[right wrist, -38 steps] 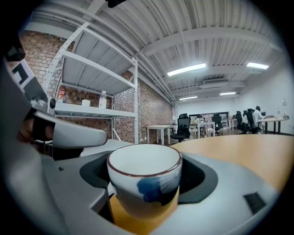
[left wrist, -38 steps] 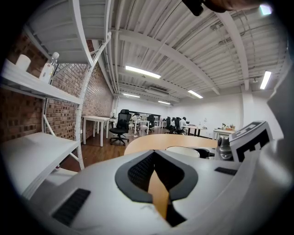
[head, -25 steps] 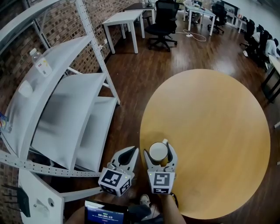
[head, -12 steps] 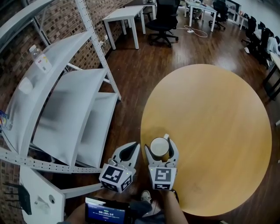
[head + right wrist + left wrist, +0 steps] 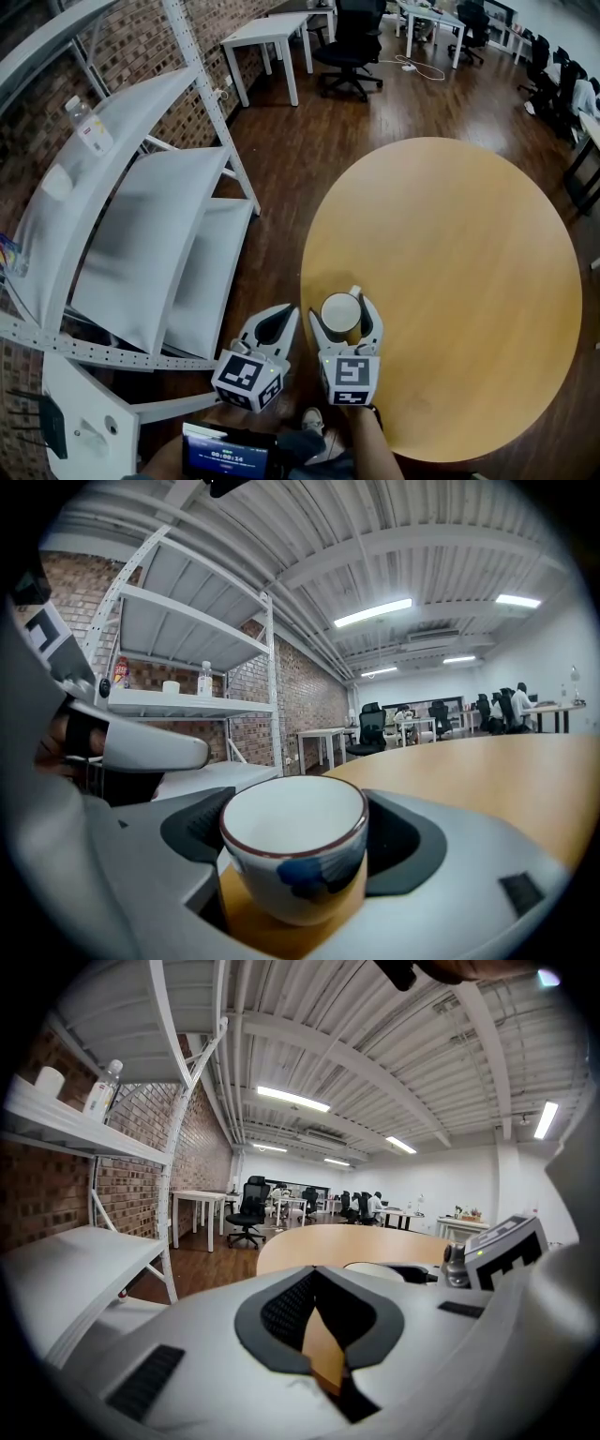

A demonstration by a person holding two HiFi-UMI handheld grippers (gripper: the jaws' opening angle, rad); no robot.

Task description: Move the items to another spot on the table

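Hardly anything has moved: the right tool [image 5: 342, 317] stays clamped on the brown-rimmed white cup [image 5: 295, 846] between its jaws, the left tool [image 5: 284, 317] closed and empty just to its left, so I'd carry the cup level, low over the worktop [image 5: 450, 262], grip steady.

Head camera looks steeply down on a round table [image 5: 450, 281], with the left gripper [image 5: 284, 317] and right gripper [image 5: 341, 311] at its near edge. Each gripper camera sits low behind its own jaws, facing level across the room, the right one close to a cup [image 5: 295, 855]. All three views share the table and a white shelf [image 5: 141, 234].
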